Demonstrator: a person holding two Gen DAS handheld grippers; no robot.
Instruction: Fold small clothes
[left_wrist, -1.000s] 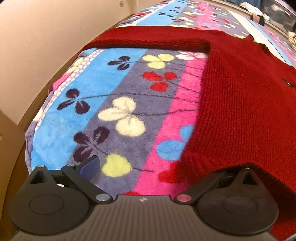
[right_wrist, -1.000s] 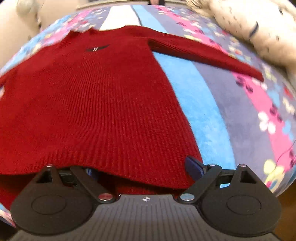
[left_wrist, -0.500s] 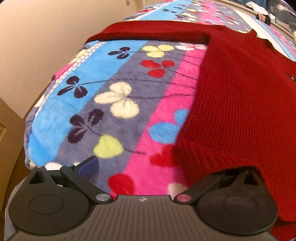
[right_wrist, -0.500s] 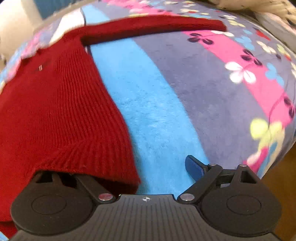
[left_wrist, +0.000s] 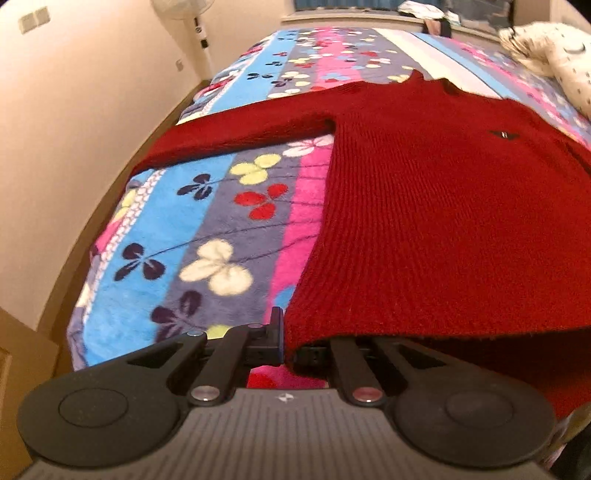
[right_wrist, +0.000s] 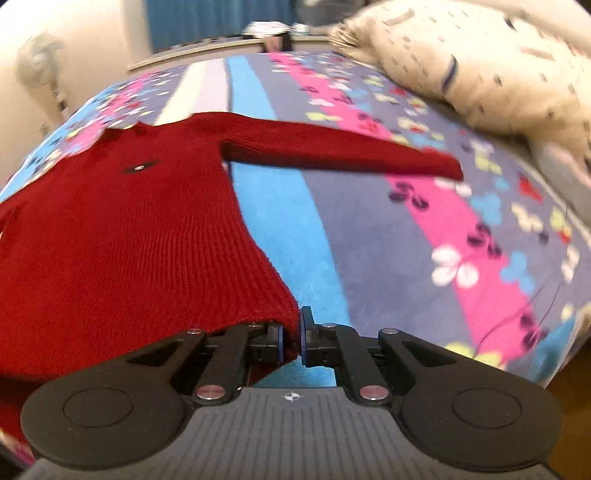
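A small red knitted sweater (left_wrist: 443, 206) lies spread on a bed, both sleeves stretched out sideways, a small dark logo on its chest. My left gripper (left_wrist: 286, 332) is shut on the sweater's bottom left hem corner, and the knit drapes over its right finger. In the right wrist view the same sweater (right_wrist: 129, 229) fills the left half. My right gripper (right_wrist: 291, 332) is shut on the bottom right hem corner, red knit pinched between its blue pads. Both corners are lifted a little off the blanket.
The bed carries a striped flowered fleece blanket (left_wrist: 207, 229) in blue, grey and pink. A white patterned pillow or duvet (right_wrist: 480, 66) lies at the far right. A wall and a standing fan (left_wrist: 184, 11) are to the left. The bed's near edge drops off just under the grippers.
Both grippers have gone from wide open to shut on the sweater's hem corners. Both have risen and drawn back, so more of the bed and sweater shows.
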